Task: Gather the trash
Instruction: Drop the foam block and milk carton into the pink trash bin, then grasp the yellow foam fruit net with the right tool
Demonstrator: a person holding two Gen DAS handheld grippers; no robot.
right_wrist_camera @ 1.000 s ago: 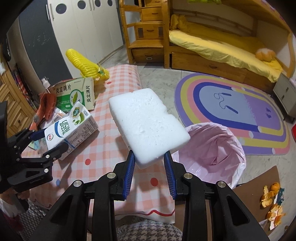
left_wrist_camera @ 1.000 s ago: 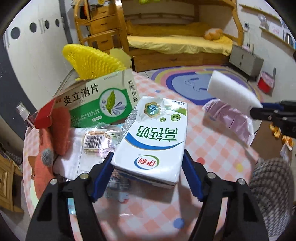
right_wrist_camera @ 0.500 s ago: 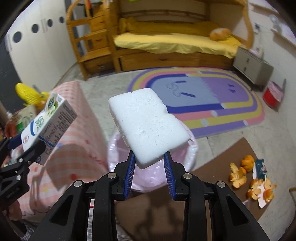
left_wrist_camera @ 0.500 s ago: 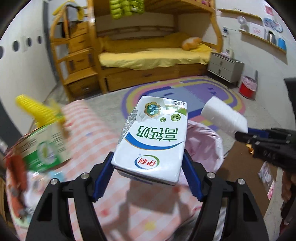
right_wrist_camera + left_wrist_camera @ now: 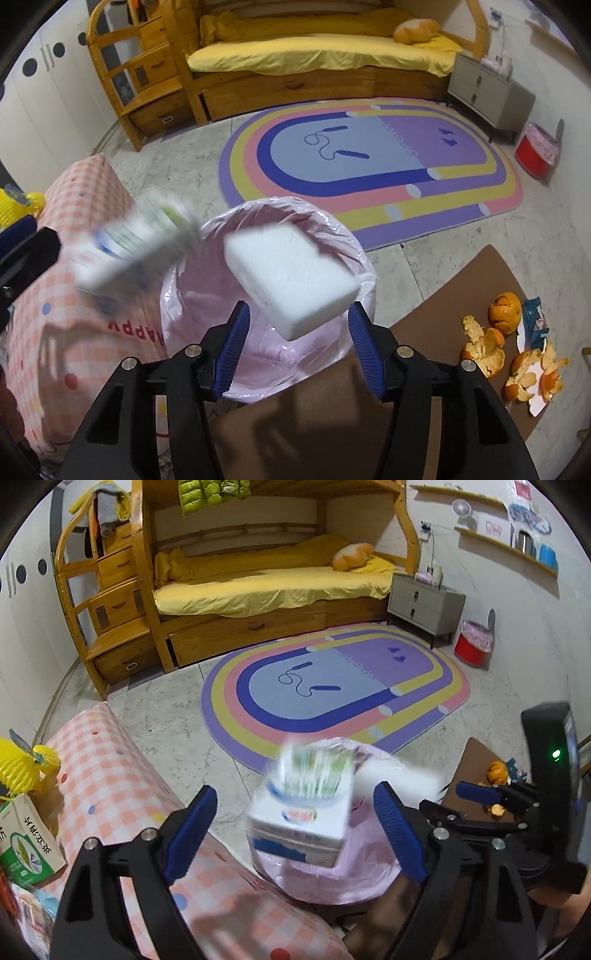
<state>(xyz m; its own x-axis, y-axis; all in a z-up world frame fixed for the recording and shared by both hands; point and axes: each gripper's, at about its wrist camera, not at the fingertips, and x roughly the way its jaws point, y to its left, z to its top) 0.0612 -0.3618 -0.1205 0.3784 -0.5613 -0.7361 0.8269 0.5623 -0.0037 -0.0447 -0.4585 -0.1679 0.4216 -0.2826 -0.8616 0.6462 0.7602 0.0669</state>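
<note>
Left wrist view: the left tool [image 5: 295,830] has its jaws spread wide, having just been opening, and the one milk carton [image 5: 301,812] sits loose between them, touching neither pad, right over the pink-lined bin [image 5: 332,886]. The carton is badly motion-blurred, so its print is unreadable. Left of the bin is the checkered counter [image 5: 122,794] with one green medicine box [image 5: 27,845], cut off by the frame edge.

Right wrist view: the right tool [image 5: 297,349] is also apart, jaws just opening, with one white foam block [image 5: 291,277] free between the pads, above that same bin [image 5: 266,384]. The carton [image 5: 140,240] is a smear at the bin's left rim. Right of the bin, orange peels [image 5: 513,354] lie on brown cardboard [image 5: 461,295], too jumbled to count.
</note>
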